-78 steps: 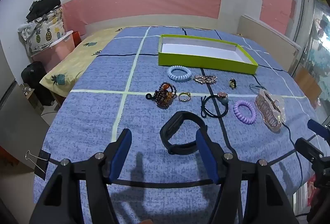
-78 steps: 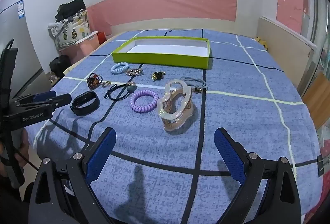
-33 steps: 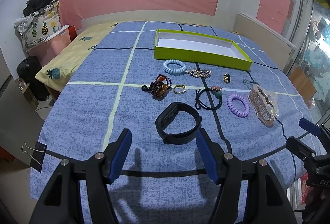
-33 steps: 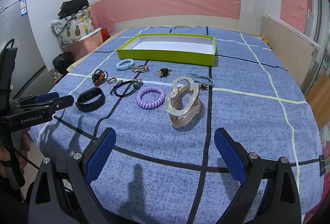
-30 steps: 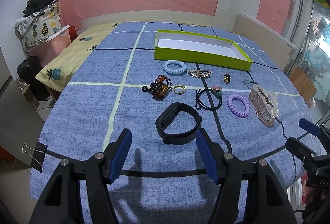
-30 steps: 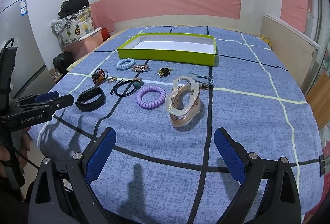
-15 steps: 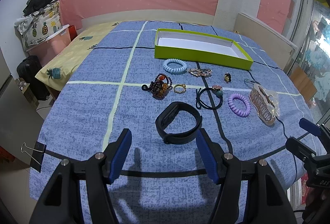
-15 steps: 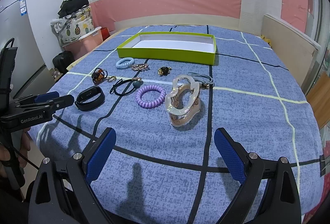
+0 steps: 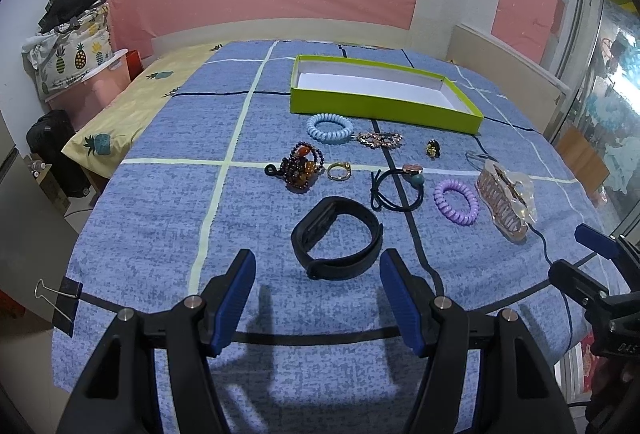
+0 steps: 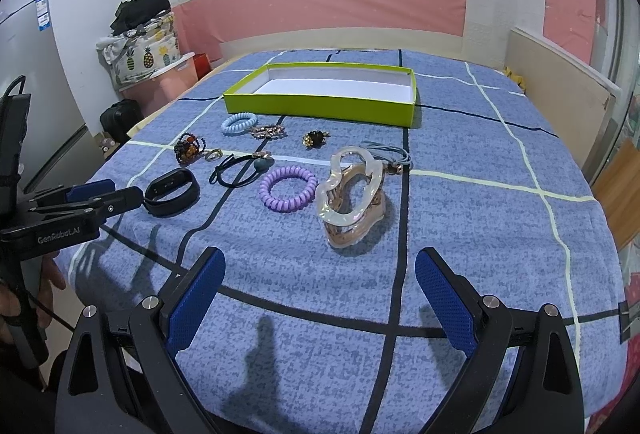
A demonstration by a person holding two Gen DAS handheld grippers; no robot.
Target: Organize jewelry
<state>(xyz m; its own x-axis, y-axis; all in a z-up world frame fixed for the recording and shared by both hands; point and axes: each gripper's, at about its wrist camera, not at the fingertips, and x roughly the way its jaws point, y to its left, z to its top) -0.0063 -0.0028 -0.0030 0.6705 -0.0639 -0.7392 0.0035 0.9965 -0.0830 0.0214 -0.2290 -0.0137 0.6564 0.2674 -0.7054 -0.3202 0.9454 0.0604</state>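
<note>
An empty green box [image 9: 384,110] [image 10: 320,105] stands at the far side of the blue bedspread. In front of it lie a light blue coil tie [image 9: 330,127], a beaded bracelet [image 9: 301,166], a gold ring [image 9: 339,170], a black hair tie [image 9: 394,190], a purple coil tie [image 9: 457,202] [image 10: 287,188] and a clear hair claw [image 10: 352,190]. A black wristband [image 9: 337,243] lies just ahead of my open, empty left gripper [image 9: 318,294]. My right gripper [image 10: 320,294] is open and empty, short of the hair claw.
The bedspread [image 9: 160,202] hangs over a table edge, held by a binder clip [image 9: 60,300] at the left. A yellow-sheeted bed [image 9: 132,110], pink bin and bags stand left. A wooden board [image 10: 560,86] runs along the right.
Both grippers have drawn back and risen slightly, so the items sit a little farther away. Nothing on the bedspread has moved.
</note>
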